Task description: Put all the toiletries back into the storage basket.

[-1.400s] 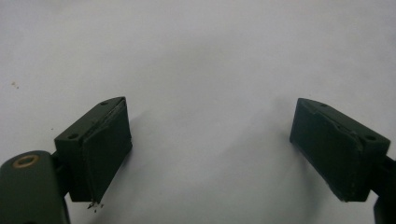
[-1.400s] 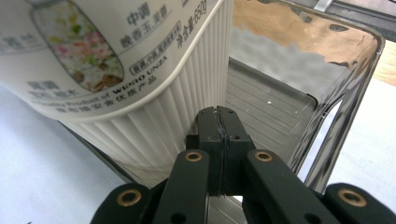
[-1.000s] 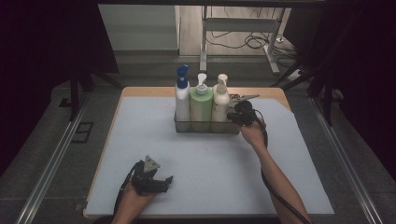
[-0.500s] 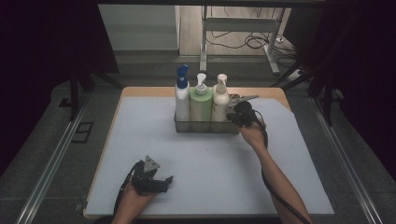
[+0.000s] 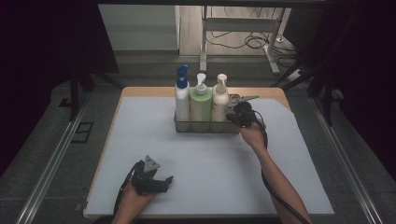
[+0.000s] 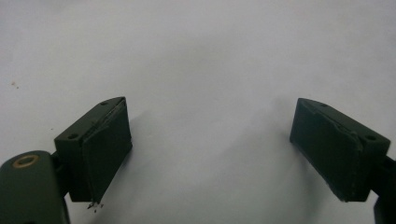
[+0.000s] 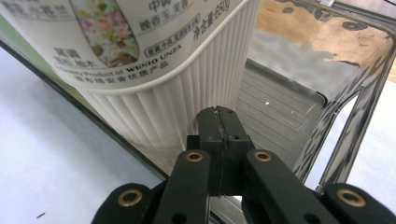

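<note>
A clear basket [image 5: 205, 127] stands at the back middle of the white mat and holds three pump bottles: a white one with a blue cap [image 5: 181, 98], a green one [image 5: 201, 105] and a cream one [image 5: 220, 100]. My right gripper [image 5: 236, 115] is at the basket's right end. In the right gripper view its jaws are pressed together [image 7: 219, 114] on the basket's thin wall [image 7: 345, 116], right beside the ribbed cream bottle [image 7: 154, 70]. My left gripper [image 5: 166, 179] rests low on the mat near the front left, open [image 6: 210, 149], with bare mat between its fingers.
The white mat [image 5: 289, 158] covers most of the wooden table [image 5: 149, 91]. Metal rails run along both sides on the floor. A desk frame and cables lie beyond the table's far edge.
</note>
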The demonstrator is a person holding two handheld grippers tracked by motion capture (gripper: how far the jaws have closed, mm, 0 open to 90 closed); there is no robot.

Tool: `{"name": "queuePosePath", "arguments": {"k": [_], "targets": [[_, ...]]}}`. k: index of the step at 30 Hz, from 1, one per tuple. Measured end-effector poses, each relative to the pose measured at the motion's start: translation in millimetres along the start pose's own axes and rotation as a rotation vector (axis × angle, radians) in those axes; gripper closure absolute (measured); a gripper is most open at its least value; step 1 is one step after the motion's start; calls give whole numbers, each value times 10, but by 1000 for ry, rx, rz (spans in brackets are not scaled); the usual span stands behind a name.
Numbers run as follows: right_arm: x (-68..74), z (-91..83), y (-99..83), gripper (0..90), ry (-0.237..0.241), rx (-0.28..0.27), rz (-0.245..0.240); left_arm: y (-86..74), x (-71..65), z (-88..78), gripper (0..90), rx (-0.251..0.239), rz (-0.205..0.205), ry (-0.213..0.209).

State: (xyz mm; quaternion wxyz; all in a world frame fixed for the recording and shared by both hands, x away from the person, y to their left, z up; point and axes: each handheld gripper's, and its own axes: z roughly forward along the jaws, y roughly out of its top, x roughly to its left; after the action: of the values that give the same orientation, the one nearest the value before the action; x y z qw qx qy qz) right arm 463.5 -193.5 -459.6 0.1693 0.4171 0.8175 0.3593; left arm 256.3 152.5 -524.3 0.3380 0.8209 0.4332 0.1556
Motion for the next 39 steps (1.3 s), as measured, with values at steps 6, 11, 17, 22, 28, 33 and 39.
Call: {"name": "queuePosePath", "arguments": {"k": [6,11,17,22,28,33,39], "targets": [[-42,-44,10,863,14,-15,11,0,0,0,122,0,0,0],[-35,-81,29,841,8,-11,-4,0,0,-1,122,1,1,0],[-53,-114,17,797,8,-17,2,0,1,-1,122,2,2,1],[-57,-168,3,738,4,-25,2,0,1,-2,122,2,2,1],[-56,-225,-2,625,-13,-23,-5,-1,0,-2,122,2,1,1],[-51,-290,-4,541,-9,-26,-2,-1,-1,-1,123,1,1,1],[-29,-364,-21,454,-2,-31,-13,-1,-1,-1,123,0,2,1]]}}
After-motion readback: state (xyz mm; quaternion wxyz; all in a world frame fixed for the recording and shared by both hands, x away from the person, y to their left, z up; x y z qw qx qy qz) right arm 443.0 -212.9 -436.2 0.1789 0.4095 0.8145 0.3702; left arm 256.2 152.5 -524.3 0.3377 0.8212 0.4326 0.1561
